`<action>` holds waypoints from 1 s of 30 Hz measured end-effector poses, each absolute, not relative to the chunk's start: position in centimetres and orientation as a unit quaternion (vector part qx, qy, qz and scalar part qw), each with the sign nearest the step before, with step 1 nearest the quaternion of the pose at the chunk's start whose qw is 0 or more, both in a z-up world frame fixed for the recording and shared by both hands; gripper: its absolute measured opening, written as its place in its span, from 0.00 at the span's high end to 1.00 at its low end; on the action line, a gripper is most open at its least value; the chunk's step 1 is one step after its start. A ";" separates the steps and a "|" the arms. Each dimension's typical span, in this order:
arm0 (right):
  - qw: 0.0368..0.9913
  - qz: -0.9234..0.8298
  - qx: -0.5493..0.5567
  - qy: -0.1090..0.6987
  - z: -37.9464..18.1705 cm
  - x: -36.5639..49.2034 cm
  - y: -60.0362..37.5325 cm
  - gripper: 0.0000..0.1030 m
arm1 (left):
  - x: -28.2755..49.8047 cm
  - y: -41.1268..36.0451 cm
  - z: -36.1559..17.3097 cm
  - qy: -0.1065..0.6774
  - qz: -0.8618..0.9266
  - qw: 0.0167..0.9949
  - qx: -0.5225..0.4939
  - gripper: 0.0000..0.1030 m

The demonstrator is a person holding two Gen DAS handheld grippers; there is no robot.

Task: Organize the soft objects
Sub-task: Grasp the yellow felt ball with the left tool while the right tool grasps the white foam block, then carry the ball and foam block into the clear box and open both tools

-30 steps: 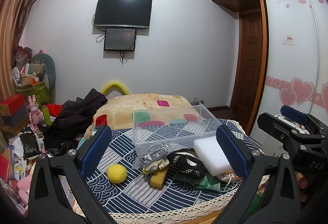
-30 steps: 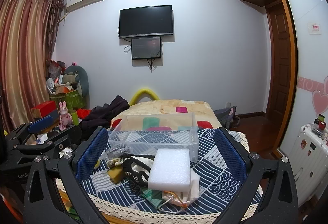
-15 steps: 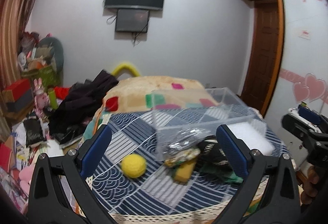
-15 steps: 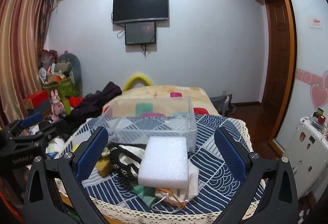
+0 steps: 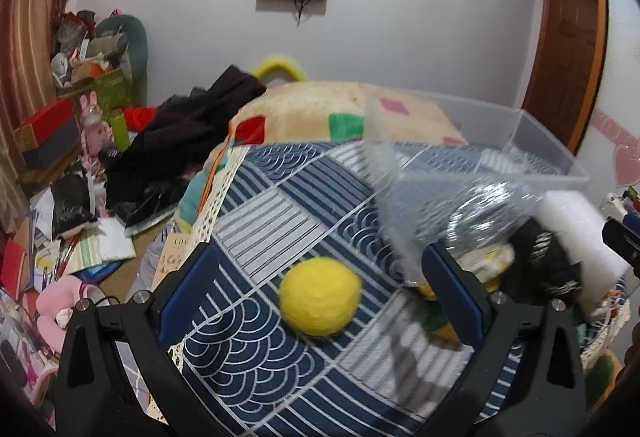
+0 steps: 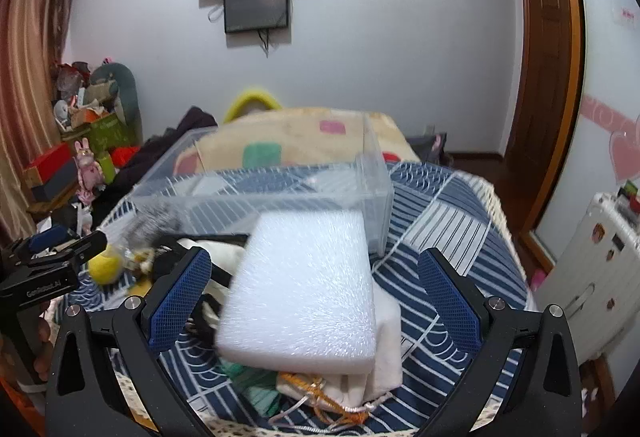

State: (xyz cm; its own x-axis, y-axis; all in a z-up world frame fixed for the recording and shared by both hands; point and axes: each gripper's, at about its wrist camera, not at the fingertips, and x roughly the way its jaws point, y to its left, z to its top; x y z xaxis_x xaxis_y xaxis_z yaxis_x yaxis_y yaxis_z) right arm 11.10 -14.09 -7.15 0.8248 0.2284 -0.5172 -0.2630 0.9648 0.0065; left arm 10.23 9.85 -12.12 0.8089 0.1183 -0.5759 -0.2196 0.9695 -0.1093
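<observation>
A yellow felt ball [image 5: 320, 297] lies on the blue patterned cloth [image 5: 280, 221], between the open fingers of my left gripper [image 5: 320, 293], just ahead of them. A white foam block [image 6: 308, 289] lies on a pile of soft things, with my open right gripper [image 6: 316, 297] around its near end, not touching. A clear plastic bin [image 6: 280, 193] stands behind the pile; it also shows in the left wrist view [image 5: 480, 173]. The ball [image 6: 105, 268] and left gripper [image 6: 48, 261] show at the right wrist view's left.
A white pouch with orange cord [image 6: 352, 389], green fabric [image 6: 256, 389] and black-and-white cloth [image 5: 548, 257] lie under and beside the foam. A beige blanket [image 5: 344, 113] and dark clothes [image 5: 192, 133] lie behind. The floor at left is cluttered. A white suitcase [image 6: 600, 269] stands at right.
Both grippers moved forward and down. The left closed in on the yellow ball, the right on the foam block. Both stay open.
</observation>
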 end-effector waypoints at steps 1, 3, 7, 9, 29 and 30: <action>0.952 0.128 -0.031 0.275 -7.5 11.5 -14.0 0.00 | 10.4 10.1 -12.6 0.301 0.090 0.945 -0.087 0.00; 0.947 0.126 -0.026 0.293 -8.1 12.1 -14.1 0.00 | 10.6 10.4 -13.1 0.306 0.092 0.943 -0.088 0.02; 0.934 0.142 -0.005 0.328 -9.0 12.9 -14.2 0.00 | 11.2 10.3 -14.2 0.326 0.084 0.938 -0.082 0.23; 0.930 0.148 0.001 0.336 -9.2 12.9 -14.4 0.00 | 11.3 10.1 -14.5 0.333 0.081 0.936 -0.081 0.31; 0.949 0.172 -0.025 0.264 -5.4 10.9 -15.0 0.19 | 9.5 7.7 -8.0 0.271 0.043 0.960 -0.061 0.57; 0.951 0.172 -0.025 0.257 -5.0 10.7 -15.1 0.19 | 9.5 7.6 -7.4 0.266 0.039 0.961 -0.061 0.57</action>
State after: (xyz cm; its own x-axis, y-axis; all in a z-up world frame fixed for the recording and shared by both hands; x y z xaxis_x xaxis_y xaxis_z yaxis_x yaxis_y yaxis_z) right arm 10.72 -15.07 -5.00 0.8092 0.3135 -0.4969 -0.3394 0.9398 0.0401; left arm 9.54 7.56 -7.37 0.8557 0.0436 -0.5157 -0.1079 0.9896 -0.0954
